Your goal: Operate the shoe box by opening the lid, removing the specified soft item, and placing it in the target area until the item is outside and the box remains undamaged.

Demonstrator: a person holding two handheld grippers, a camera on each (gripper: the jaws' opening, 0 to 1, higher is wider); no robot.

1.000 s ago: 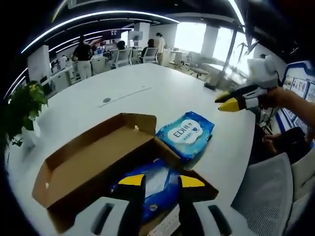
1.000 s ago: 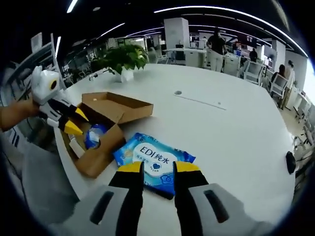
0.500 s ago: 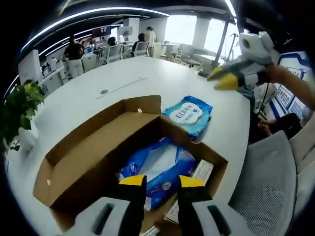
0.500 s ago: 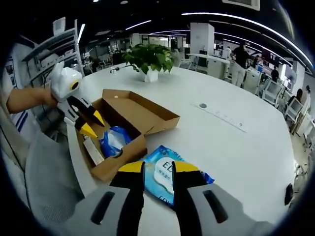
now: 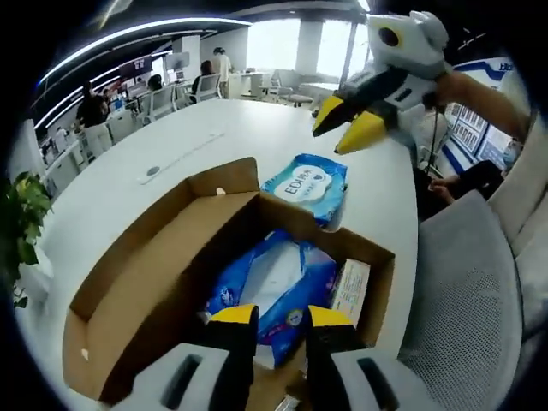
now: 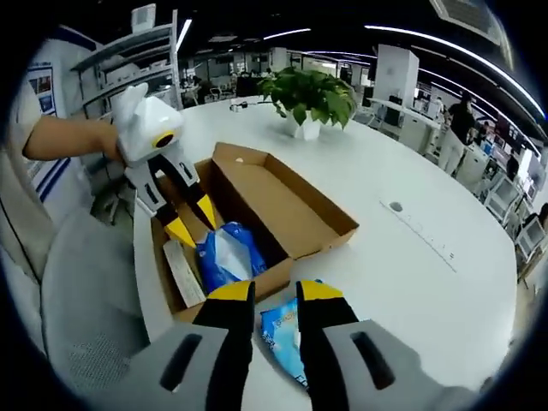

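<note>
I see the brown shoe box (image 5: pixel 180 257) sitting open on the big white table (image 5: pixel 154 145), with its lid (image 5: pixel 150 231) flipped back and lying flat beside it. Inside the box there is a blue soft pack (image 5: pixel 274 291) with a white middle, and a thin pale box (image 5: pixel 349 291) lies next to it along one wall. My left gripper (image 5: pixel 281 315) hangs right over the near edge of the box, just above the blue soft pack, and its two yellow tips are a little apart with nothing between them. Another blue pack (image 5: pixel 306 184) with white writing lies on the table just outside the far end of the box. My right gripper (image 5: pixel 349 122) hangs in the air above that pack, and its yellow tips are spread apart and hold nothing. From the right gripper view, I see the shoe box (image 6: pixel 257 223) from the other side, with the blue soft pack (image 6: pixel 224 254) in it and the left gripper (image 6: pixel 193 221) pointing down into it. The blue pack (image 6: pixel 287 338) on the table sits just under my right gripper (image 6: pixel 272 291). A green plant (image 6: pixel 310 96) in a white pot stands on the table well past the box. People stand far off by desks in the room.
</note>
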